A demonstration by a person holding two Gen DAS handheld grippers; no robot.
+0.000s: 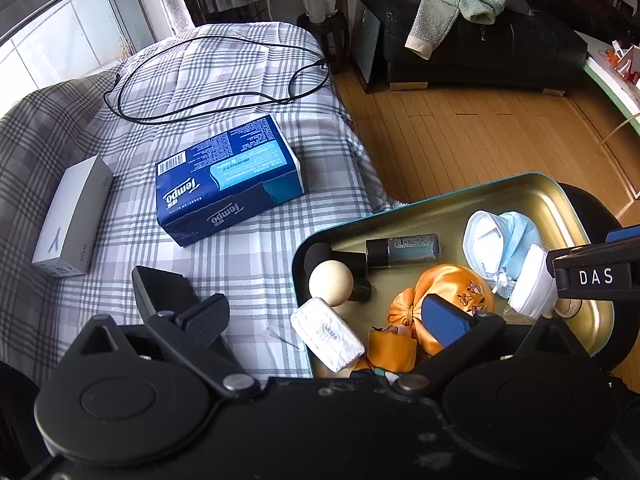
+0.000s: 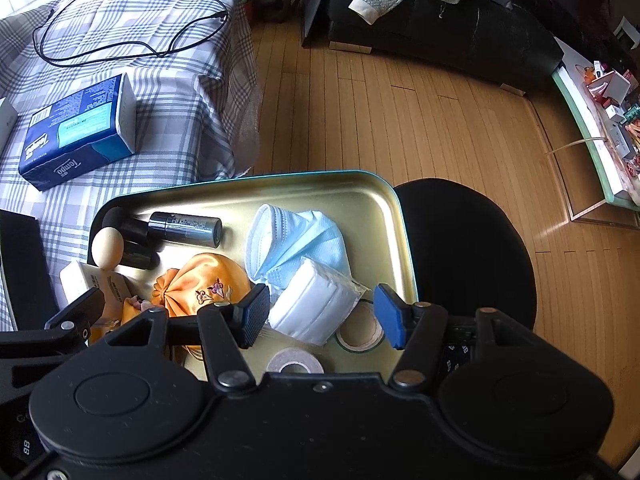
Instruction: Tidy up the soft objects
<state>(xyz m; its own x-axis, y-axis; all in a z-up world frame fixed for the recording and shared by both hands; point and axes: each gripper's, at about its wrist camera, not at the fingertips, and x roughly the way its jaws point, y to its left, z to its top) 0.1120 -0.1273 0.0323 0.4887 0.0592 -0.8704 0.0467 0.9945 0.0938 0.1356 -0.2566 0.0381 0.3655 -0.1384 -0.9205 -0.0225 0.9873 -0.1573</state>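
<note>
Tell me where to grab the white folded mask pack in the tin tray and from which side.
Grip the white mask pack across its short width, coming from above. It lies tilted on the blue mask, its upper face exposed, and the open right claw already straddles its near end. Avoid a low approach: the tape roll and the tray wall likely block it.

In the right wrist view the white mask pack (image 2: 312, 304) covers part of the blue mask (image 2: 308, 236) and the far rim of a tape roll (image 2: 360, 334); a second tape roll (image 2: 295, 361) is cut by the camera mount. The orange pouch (image 1: 448, 288) lies partly behind a pad of the left tongs (image 1: 324, 316) (its lower folds lost below). The print on the dark bottle (image 1: 402, 250) is too small to read. The grey box (image 2: 6, 120) is cut off at the frame edge.
</note>
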